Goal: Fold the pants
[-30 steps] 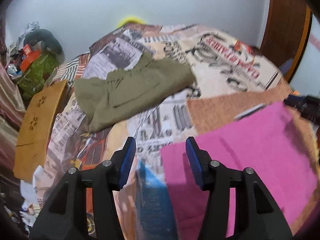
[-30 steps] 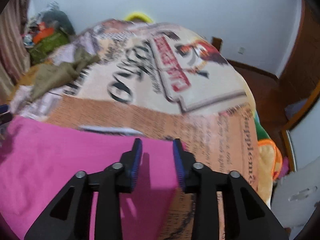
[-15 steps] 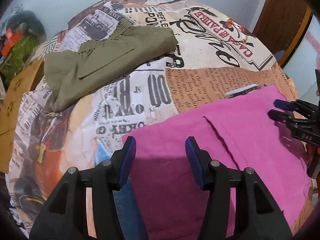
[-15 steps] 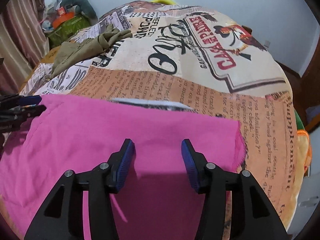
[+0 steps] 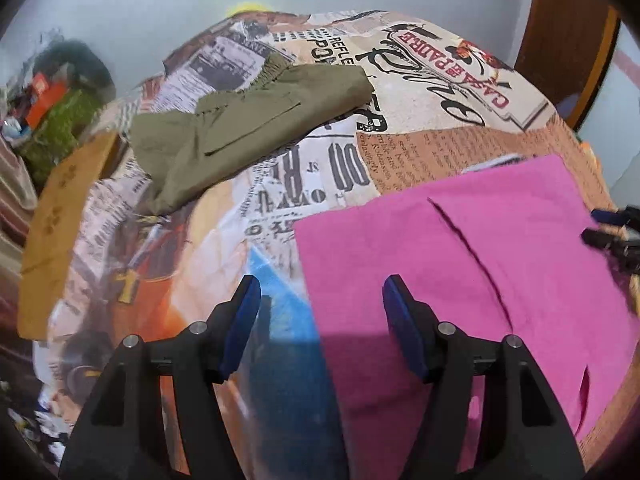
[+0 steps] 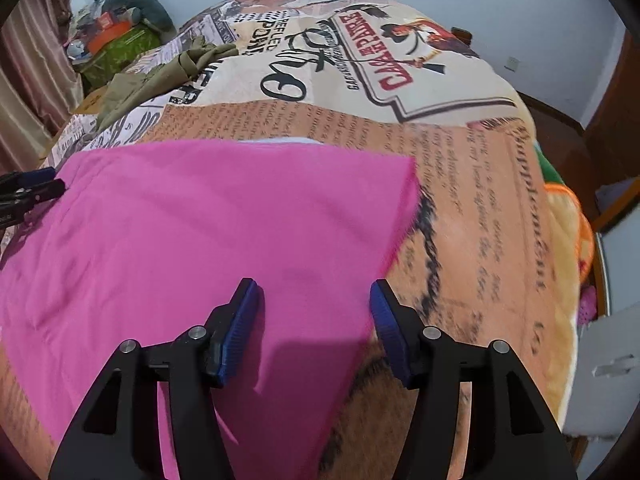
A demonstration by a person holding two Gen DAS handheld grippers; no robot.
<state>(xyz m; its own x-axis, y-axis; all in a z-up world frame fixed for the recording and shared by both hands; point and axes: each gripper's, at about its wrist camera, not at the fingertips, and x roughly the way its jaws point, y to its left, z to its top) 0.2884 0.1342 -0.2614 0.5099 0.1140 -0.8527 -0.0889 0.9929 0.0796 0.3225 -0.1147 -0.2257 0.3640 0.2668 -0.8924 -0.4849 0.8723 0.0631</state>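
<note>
Now both claws hang over the pink pants (image 5: 500,264), jaws opening, nothing pinched in either. Left gripper (image 5: 320,320) straddles the pants' left edge: one pad over the bedspread (image 5: 400,152), the other over pink cloth, neither visibly pressing. Right gripper (image 6: 312,312) sits over the pants' right edge, near the corner, its left pad above cloth and its right pad just off it over the print. Pants lie flat on the near part of the bedspread, already folded at least once by the look of it, with a seam or leg line running diagonally across the top. Olive pants (image 5: 248,128) sit well beyond the pink ones, toward the wall, folded. Step in hand looks like picking up the near corners for the next fold. To do it well: drop both claws until the lower pad slides under all layers at the edge, close on cloth only and not the bedspread, grip both sides at matching spots so the fold comes out square, then lift together and carry toward the far edge. Risk: catching only the top layer, or a skewed fold.
</note>
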